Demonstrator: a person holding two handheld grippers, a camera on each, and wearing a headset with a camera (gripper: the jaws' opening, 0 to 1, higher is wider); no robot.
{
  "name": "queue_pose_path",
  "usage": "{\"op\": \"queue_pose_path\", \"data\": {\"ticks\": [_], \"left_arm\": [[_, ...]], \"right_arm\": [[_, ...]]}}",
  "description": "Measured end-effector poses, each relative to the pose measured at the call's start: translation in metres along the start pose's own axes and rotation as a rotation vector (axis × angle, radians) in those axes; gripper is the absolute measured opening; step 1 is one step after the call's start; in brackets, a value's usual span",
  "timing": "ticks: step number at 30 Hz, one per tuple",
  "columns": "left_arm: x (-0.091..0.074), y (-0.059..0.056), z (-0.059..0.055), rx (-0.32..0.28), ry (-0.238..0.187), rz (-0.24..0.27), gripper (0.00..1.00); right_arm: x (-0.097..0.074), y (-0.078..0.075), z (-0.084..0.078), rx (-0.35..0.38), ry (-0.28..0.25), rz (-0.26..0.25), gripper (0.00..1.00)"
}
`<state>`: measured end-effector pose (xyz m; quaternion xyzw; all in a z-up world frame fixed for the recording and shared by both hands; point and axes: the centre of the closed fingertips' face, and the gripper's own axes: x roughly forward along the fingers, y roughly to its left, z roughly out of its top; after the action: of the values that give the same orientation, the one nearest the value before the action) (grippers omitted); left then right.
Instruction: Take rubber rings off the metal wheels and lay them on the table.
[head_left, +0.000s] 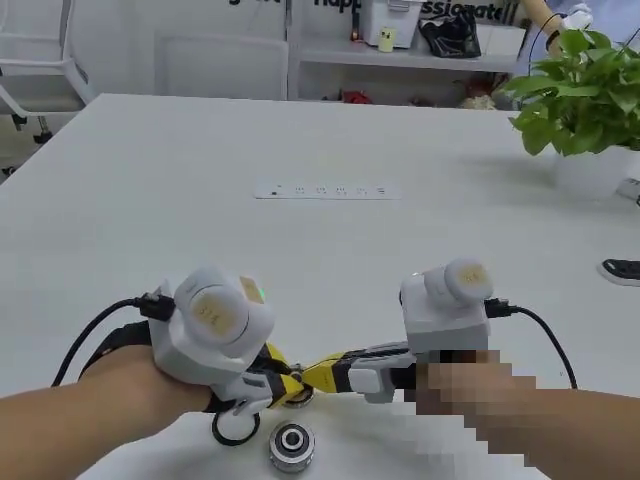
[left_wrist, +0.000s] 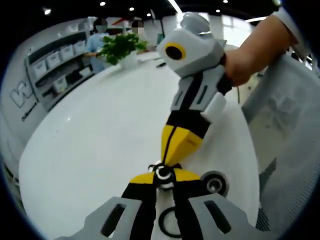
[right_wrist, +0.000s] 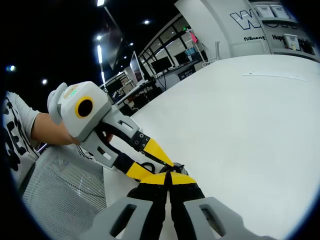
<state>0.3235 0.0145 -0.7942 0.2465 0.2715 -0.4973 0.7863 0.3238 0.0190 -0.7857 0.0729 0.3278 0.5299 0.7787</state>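
White table (head_left: 330, 140) spread across most of the head view. Leafy green plant (head_left: 575, 85) in a white pot at its far right edge. Flat white power strip (head_left: 328, 190) mid-table, well apart from the work.

Left gripper (head_left: 283, 386) low at the near edge, gripped in a hand and pointing right. Yellow-tipped jaws pressed in from either side on a small wheel (left_wrist: 162, 172), with the metal hub bright between the tips in the left gripper view.

Right gripper (head_left: 314, 378) pointing left, tip to tip with the left one. Jaws drawn nearly together in the right gripper view, barely a slit between them. Tips against that same small wheel (right_wrist: 178, 169), seemingly nipping its rubber edge, though too small there to be sure.

Second wheel (head_left: 292, 445) flat on the table, just nearer than the two grippers, shiny hub upward. Dark band round its rim in the left gripper view.

Loose black rubber ring (head_left: 235, 428) flat on the table, just left of the second wheel and beneath the left gripper.
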Motion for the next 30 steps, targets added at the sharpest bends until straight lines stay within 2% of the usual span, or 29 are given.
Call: {"op": "queue_pose_path", "data": {"ticks": [3, 5, 7, 15, 30], "left_arm": [[0.0, 0.0, 0.0, 0.0, 0.0, 0.0, 0.12], [0.0, 0.0, 0.0, -0.001, 0.0, 0.0, 0.12], [0.0, 0.0, 0.0, -0.001, -0.001, 0.0, 0.12], [0.001, 0.0, 0.0, -0.002, -0.005, -0.001, 0.12], [0.001, 0.0, 0.001, 0.003, -0.03, -0.013, 0.13]], "right_arm": [[0.0, 0.001, 0.001, 0.0, -0.003, 0.004, 0.0], [0.002, 0.008, 0.003, 0.018, -0.017, 0.04, 0.0], [0.002, 0.008, 0.002, -0.011, -0.001, 0.021, 0.0], [-0.001, 0.001, 0.001, -0.001, -0.005, 0.002, 0.0], [-0.002, -0.003, 0.001, -0.003, -0.01, -0.006, 0.0]]}}
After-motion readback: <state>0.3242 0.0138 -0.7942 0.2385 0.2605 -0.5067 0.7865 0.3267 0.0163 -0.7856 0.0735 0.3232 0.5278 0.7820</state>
